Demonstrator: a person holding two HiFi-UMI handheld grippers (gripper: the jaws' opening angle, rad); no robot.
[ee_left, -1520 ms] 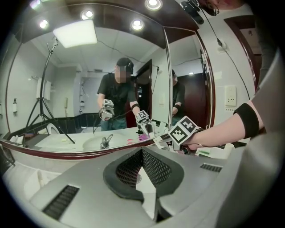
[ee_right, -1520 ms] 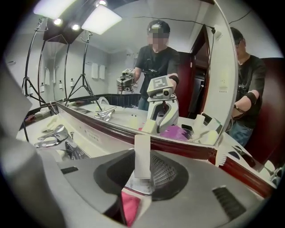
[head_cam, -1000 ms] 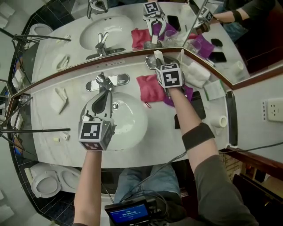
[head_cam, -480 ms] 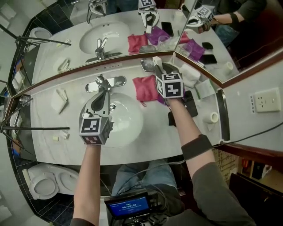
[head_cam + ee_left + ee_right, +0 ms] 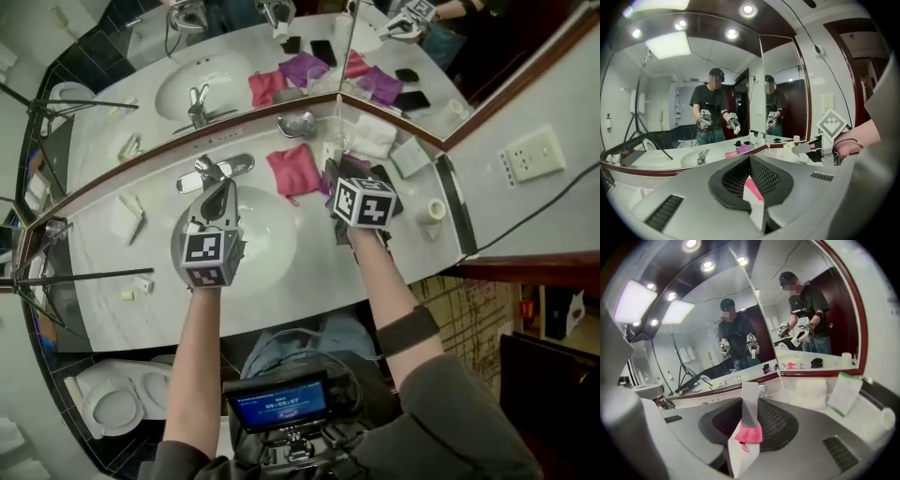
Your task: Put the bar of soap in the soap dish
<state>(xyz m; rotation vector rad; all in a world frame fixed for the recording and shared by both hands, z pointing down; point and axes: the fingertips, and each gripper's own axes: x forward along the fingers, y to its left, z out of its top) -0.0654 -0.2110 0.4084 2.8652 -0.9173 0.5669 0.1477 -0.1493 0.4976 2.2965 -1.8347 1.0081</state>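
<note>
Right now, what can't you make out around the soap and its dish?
- Soap dish: head view, too small to show its inside; right gripper view, the bar of soap covers part of it.
- Right claw grip: head view, its own body hides it.
- Small bits, head view's left: too small to name.

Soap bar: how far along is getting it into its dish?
Done: the right claw grips the white soap bar. In hand: the bar hangs above the counter. Still to do: set it in a dish; the shiny dish by the mirror looks empty.
</note>
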